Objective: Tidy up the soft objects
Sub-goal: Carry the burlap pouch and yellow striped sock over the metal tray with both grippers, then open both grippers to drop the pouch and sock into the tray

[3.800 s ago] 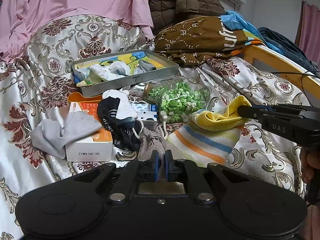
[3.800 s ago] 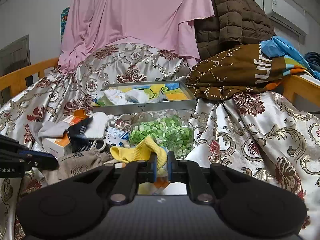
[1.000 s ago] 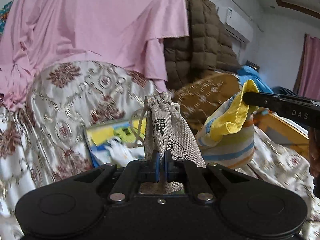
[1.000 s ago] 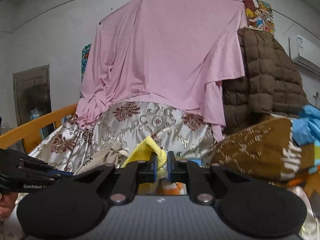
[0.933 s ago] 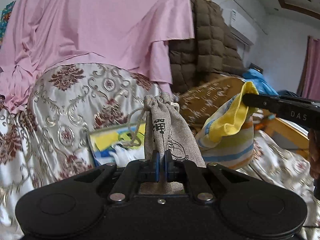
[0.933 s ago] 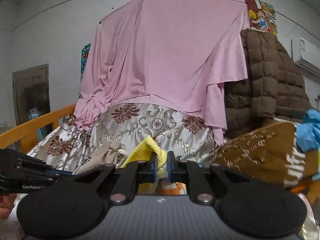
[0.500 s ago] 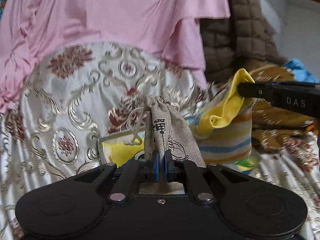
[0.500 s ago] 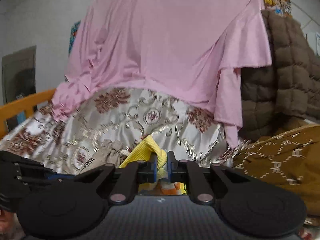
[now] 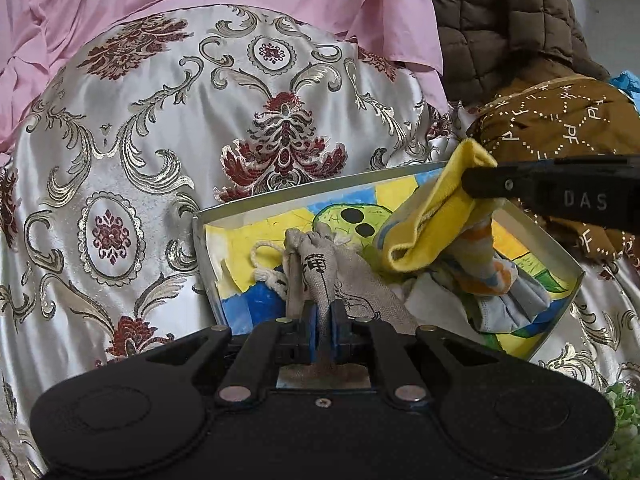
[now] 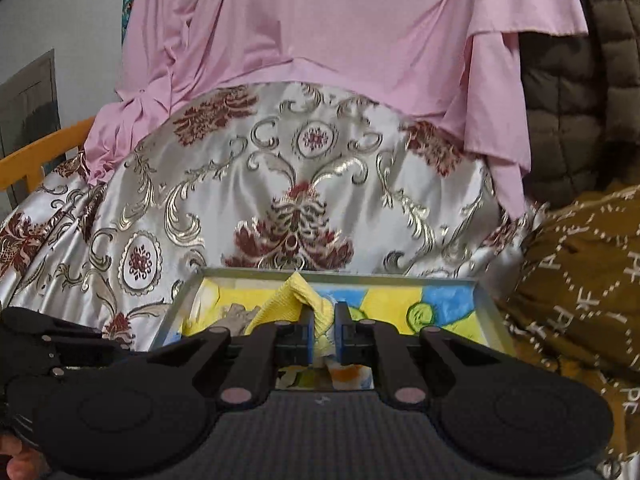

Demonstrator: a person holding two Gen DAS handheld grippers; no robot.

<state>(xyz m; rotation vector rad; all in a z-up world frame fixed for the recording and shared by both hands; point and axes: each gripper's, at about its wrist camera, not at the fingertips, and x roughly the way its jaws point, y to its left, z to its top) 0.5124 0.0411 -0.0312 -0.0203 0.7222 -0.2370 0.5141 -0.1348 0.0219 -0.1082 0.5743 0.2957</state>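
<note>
My left gripper (image 9: 325,330) is shut on a grey drawstring pouch (image 9: 340,280) and holds it over the left part of a metal tray (image 9: 199,240) with a colourful picture bottom. My right gripper (image 10: 322,330) is shut on the yellow cuff of a striped sock (image 10: 298,300). In the left wrist view that sock (image 9: 436,216) hangs from the right gripper's fingers (image 9: 500,184) down into the tray, onto pale cloths (image 9: 508,304) lying there. The tray's far rim (image 10: 340,274) shows in the right wrist view.
The tray lies on a silver brocade bedspread (image 9: 160,120). Pink cloth (image 10: 320,40) hangs behind. A brown quilted jacket (image 9: 500,20) and a brown printed cloth (image 9: 560,120) lie to the right. Green bits (image 9: 624,404) show at the lower right.
Both grippers have come down and forward over the tray with their loads. The sock's foot now rests in the tray and the pouch is low over its left part.
</note>
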